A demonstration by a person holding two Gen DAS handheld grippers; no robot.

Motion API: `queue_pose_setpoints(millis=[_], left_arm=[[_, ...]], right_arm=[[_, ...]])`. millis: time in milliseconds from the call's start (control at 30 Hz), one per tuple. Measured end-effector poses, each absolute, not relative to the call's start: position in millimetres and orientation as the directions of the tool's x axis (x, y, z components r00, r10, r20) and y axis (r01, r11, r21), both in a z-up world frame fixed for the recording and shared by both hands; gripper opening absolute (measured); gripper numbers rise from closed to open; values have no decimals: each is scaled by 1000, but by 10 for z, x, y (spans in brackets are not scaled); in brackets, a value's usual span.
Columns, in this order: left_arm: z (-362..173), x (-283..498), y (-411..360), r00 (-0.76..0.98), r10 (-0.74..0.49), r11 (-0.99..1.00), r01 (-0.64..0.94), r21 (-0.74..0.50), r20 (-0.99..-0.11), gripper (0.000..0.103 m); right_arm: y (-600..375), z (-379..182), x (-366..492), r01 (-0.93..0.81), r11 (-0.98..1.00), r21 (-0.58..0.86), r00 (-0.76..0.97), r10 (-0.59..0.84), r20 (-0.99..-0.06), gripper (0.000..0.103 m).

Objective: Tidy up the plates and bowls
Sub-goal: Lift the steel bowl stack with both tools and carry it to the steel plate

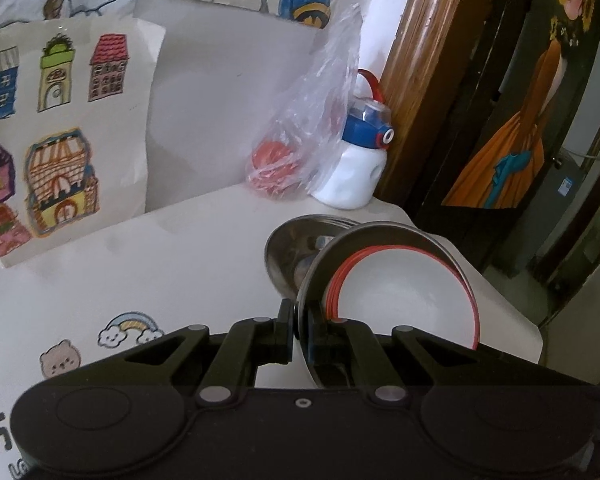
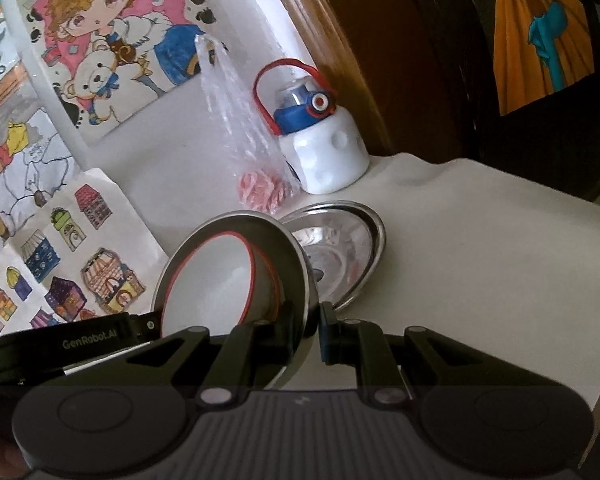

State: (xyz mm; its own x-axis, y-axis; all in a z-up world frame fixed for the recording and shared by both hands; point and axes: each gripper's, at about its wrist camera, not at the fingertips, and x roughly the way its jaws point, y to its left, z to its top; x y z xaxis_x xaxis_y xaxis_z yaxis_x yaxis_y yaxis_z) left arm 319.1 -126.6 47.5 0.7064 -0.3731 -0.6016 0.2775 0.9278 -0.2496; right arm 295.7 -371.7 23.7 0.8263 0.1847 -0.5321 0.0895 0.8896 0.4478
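Our left gripper (image 1: 300, 330) and right gripper (image 2: 314, 334) each clamp the steel bowl's (image 1: 380, 236) rim, tilting it; a red-rimmed white bowl (image 1: 412, 300) nests inside.

Two steel plates (image 2: 340, 256), one red-rimmed white bowl (image 1: 404, 296), one water bottle (image 2: 324, 152), one plastic bag (image 1: 312, 128), two claws (image 1: 300, 332).
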Motion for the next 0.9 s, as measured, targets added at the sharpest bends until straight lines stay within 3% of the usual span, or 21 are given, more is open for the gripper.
queue_pose_setpoints(millis=[467,900], left_arm=[[458,3464,-1400,716,-365,931,270,-246,-596,4],[360,4061,-1616,703,-352,936,264,-233,-618,4]], right_arm=[[-3855,311,3349,80,896,436,840,176,-514,14],[-3956,169,3874,106,901,421,804,171,-569,15]])
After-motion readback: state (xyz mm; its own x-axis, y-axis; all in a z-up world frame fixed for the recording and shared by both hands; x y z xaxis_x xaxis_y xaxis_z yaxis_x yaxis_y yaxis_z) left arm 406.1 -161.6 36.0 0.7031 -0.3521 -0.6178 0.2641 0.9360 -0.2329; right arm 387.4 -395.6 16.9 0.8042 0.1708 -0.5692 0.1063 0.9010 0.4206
